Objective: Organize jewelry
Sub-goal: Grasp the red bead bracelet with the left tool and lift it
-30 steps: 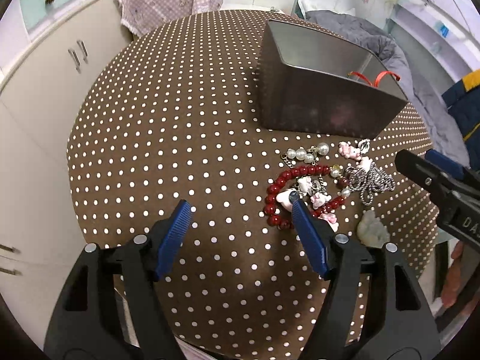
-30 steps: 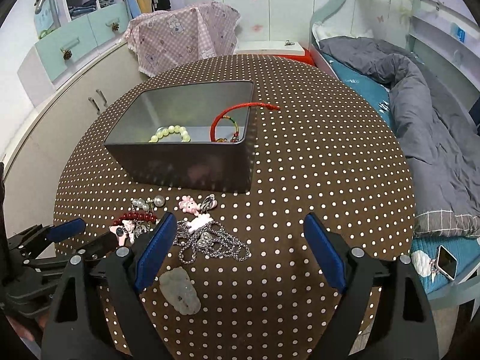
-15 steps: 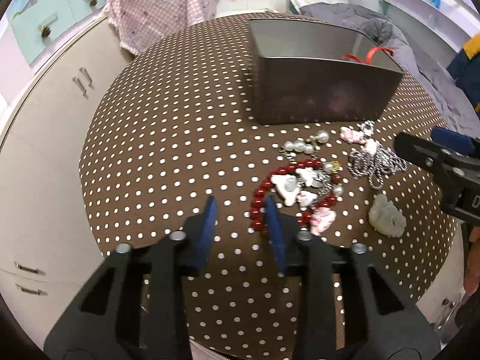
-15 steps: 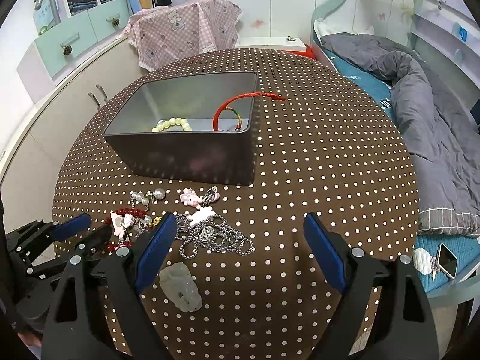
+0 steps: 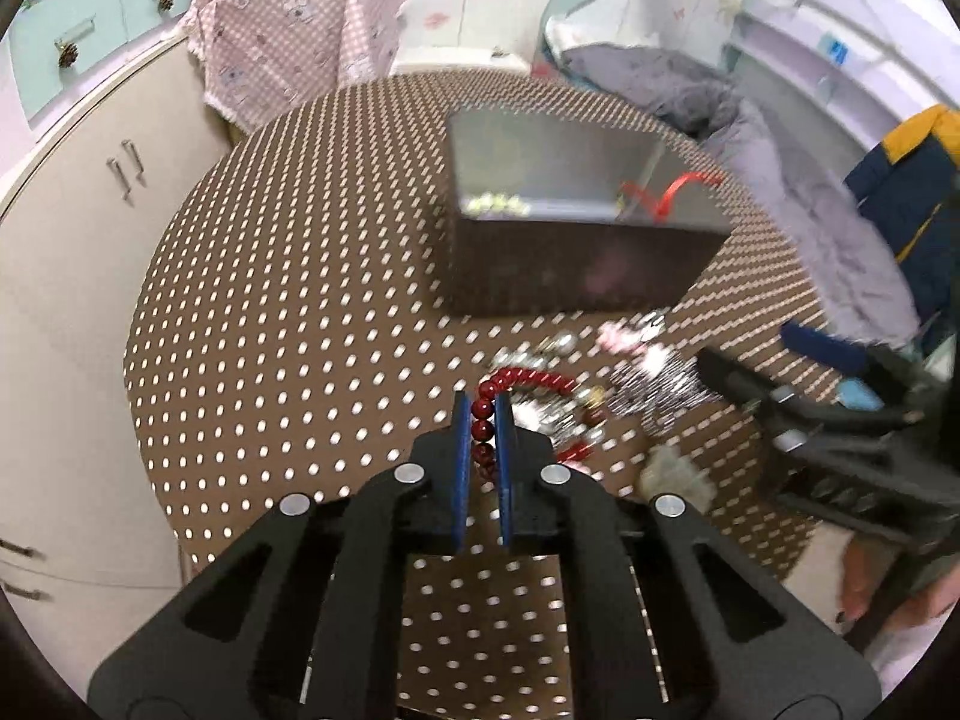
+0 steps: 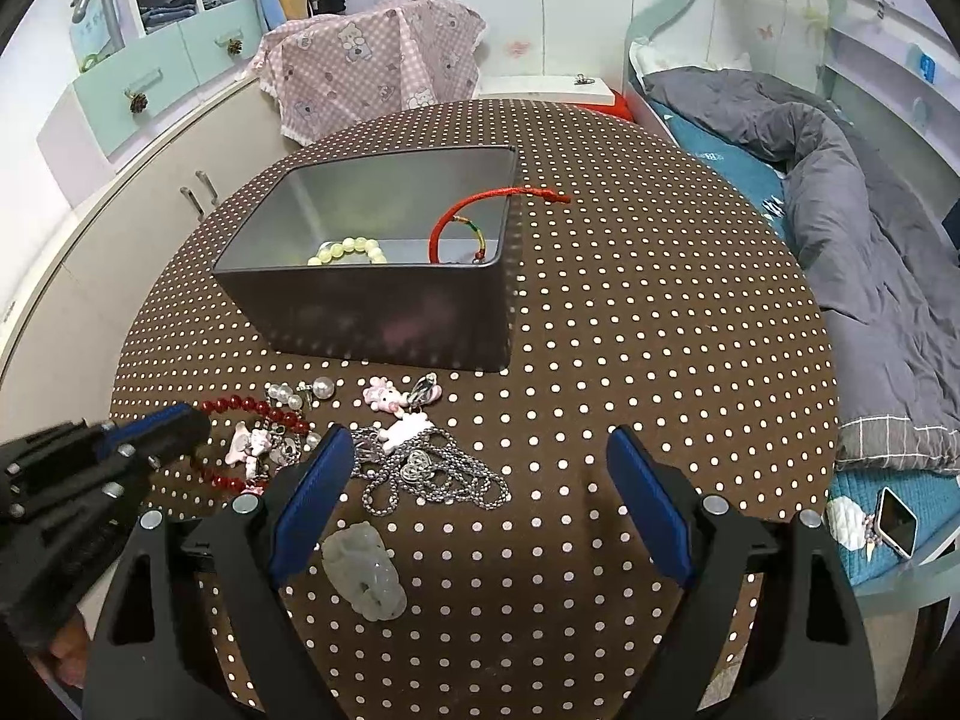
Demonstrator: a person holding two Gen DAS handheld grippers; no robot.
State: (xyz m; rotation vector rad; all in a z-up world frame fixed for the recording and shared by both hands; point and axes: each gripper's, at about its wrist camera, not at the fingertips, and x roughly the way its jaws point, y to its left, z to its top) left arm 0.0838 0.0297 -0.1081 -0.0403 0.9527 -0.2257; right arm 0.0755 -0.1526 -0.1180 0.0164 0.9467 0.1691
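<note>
Brown polka-dot cloth covers the round table (image 6: 630, 324), with pale cabinets to one side and a bed (image 6: 840, 222) with a grey quilt to the other. On it, the left gripper (image 5: 482, 420) has just been closing and its blue pads now pinch the red bead bracelet (image 5: 528, 384), a few beads showing between them. Just beside that bracelet lie small pink-and-white charms (image 6: 252, 444), a short pearl piece (image 6: 300, 393), a silver chain (image 6: 438, 477) and a pale jade pendant (image 6: 366, 570). The right gripper (image 6: 474, 501) hangs above the chain with its jaws spread wide and nothing between them. Further back stands the dark metal tin (image 6: 384, 318), open at the top. Inside it rests a pale green bead bracelet (image 6: 348, 252), and a red cord bracelet (image 6: 480, 210) leans in its right corner, one end draped over the rim.
</note>
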